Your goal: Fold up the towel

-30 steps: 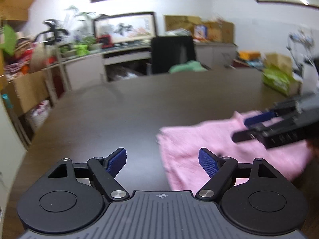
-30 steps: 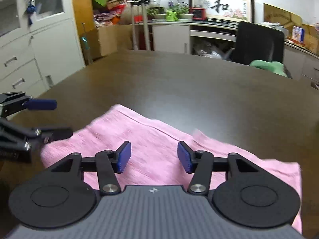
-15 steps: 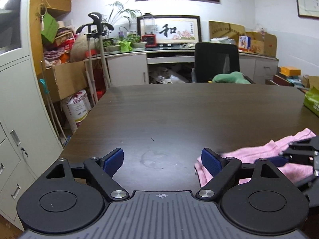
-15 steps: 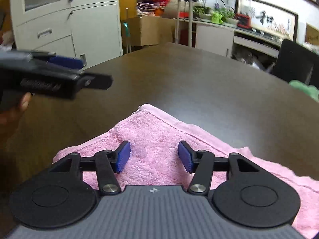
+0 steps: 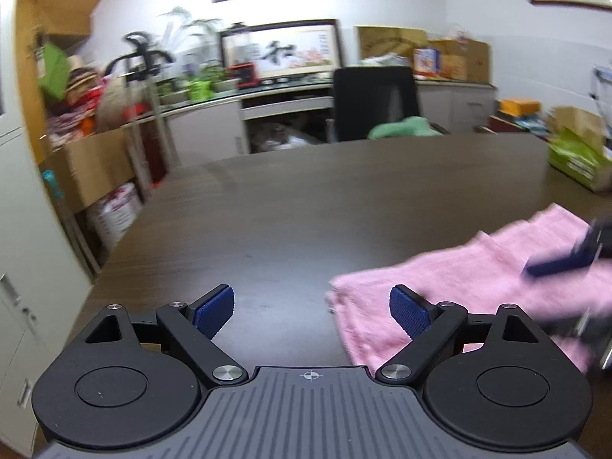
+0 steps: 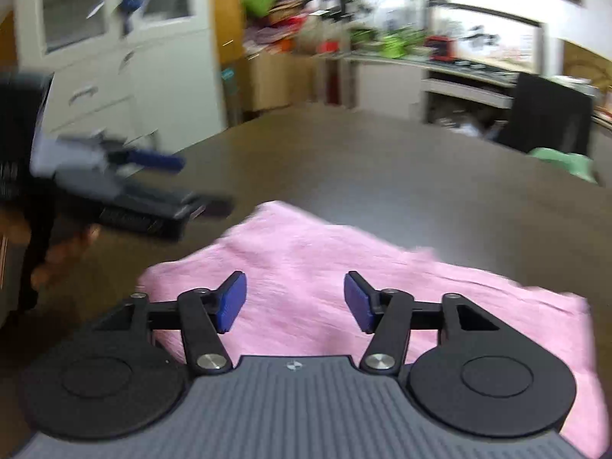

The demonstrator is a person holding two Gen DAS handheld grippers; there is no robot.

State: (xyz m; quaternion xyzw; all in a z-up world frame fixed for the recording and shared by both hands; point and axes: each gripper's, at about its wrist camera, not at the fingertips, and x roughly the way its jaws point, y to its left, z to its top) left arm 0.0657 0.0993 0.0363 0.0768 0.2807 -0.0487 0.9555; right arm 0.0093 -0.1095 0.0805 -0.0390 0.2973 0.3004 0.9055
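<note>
The pink towel (image 6: 344,287) is lying folded on the dark wooden table (image 5: 325,199), near the table's front edge, its layered edges showing in the left wrist view (image 5: 451,290) as a stack at its left end. In the right wrist view one corner is pointing away toward the far side of the table.

The right gripper (image 6: 294,300) is hovering over the towel with its jaws apart and nothing pinched between them — they have just been opening wider, and only the cloth below is showing through the gap. In the left wrist view this gripper is appearing as a blurred dark shape with a blue pad above the towel's right part.

The left gripper (image 5: 311,310) is standing wide open over bare tabletop just left of the towel; its right pad (image 5: 407,315) is overlapping the towel's edge in the picture, though whether it is touching I cannot tell. Its jaws have been opening and are holding nothing. In the right wrist view it is sitting blurred at the left, a hand (image 6: 61,252) beneath it.

Beyond the table a black office chair (image 5: 375,103) is standing — a green cloth (image 5: 401,128) resting at its seat.
</note>
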